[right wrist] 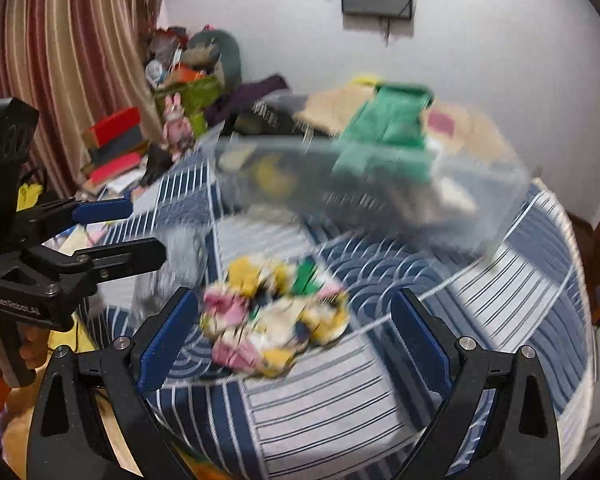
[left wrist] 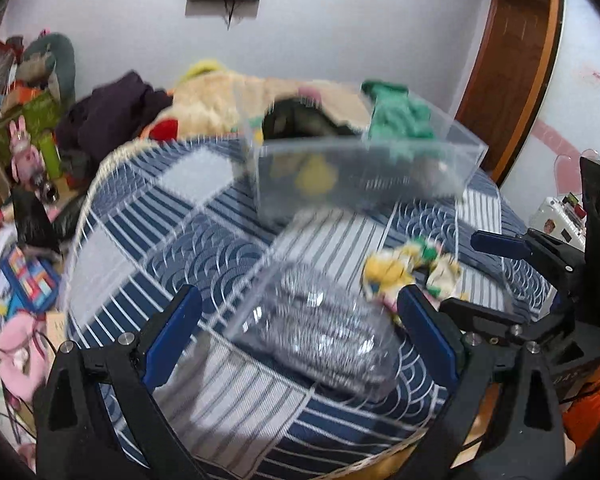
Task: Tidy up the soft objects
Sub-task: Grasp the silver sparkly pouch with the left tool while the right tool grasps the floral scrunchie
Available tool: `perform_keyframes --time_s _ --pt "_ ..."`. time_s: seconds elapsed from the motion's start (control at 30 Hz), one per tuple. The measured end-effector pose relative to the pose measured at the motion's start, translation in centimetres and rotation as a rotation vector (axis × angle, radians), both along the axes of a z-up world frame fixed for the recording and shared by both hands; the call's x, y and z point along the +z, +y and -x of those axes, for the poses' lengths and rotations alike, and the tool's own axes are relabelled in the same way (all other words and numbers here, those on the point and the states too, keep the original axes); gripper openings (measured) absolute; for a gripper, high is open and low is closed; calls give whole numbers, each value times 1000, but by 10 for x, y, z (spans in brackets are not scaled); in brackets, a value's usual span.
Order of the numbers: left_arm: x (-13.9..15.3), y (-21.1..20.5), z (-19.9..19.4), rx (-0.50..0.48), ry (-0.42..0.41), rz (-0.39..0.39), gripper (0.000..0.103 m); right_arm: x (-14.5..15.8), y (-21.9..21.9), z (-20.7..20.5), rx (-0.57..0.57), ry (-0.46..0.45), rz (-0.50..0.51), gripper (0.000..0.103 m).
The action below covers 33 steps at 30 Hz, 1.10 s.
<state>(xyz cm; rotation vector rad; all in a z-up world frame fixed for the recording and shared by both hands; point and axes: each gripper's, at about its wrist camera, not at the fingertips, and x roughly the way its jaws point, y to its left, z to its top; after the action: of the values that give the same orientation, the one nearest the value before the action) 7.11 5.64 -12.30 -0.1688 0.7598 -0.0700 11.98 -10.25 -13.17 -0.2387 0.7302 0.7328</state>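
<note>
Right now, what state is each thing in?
left tool: open, empty
right tool: open, empty
near clear box: lidless, on the bed, contents blurred
far clear box: open-topped, partly filled
green cloth: draped over the far box rim
colourful cloth pile: crumpled, loose on the bed

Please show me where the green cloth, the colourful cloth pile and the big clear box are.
green cloth (right wrist: 384,136), right wrist view, middle of fabric
colourful cloth pile (right wrist: 272,320), right wrist view, centre of pile
big clear box (left wrist: 364,176), left wrist view, front wall

Two clear plastic bins (left wrist: 364,176), one patterned cloth (right wrist: 276,320), one green cloth (right wrist: 384,136), two hand-held grippers (left wrist: 300,336)
</note>
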Motion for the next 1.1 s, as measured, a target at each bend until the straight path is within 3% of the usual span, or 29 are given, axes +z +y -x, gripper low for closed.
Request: perform_keyframes --time_s 0.07,0.2,0.23,0.3,0.37,0.43,0.63,1.1 --pt "-9 -3 0 0 24 4 99 -6 4 -1 13 19 13 95" --pt "-21 -5 -2 0 34 21 95 -10 6 -1 25 15 36 68" --pt "-24 -6 -3 -16 38 44 86 -10 5 1 25 12 39 60" --pt "-25 -9 -3 -29 33 34 80 -10 3 1 30 12 31 47" --pt "-22 -14 -2 -57 18 35 58 -9 0 0 33 17 20 33" --pt "-20 -17 -1 -76 8 47 52 -8 -4 0 34 32 -2 22" --pt "-7 -12 1 -84 -29 82 38 5 -18 0 -1 5 -52 17" --pt "72 -19 -13 -101 -238 44 36 75 -55 -11 -123 -170 -200 17"
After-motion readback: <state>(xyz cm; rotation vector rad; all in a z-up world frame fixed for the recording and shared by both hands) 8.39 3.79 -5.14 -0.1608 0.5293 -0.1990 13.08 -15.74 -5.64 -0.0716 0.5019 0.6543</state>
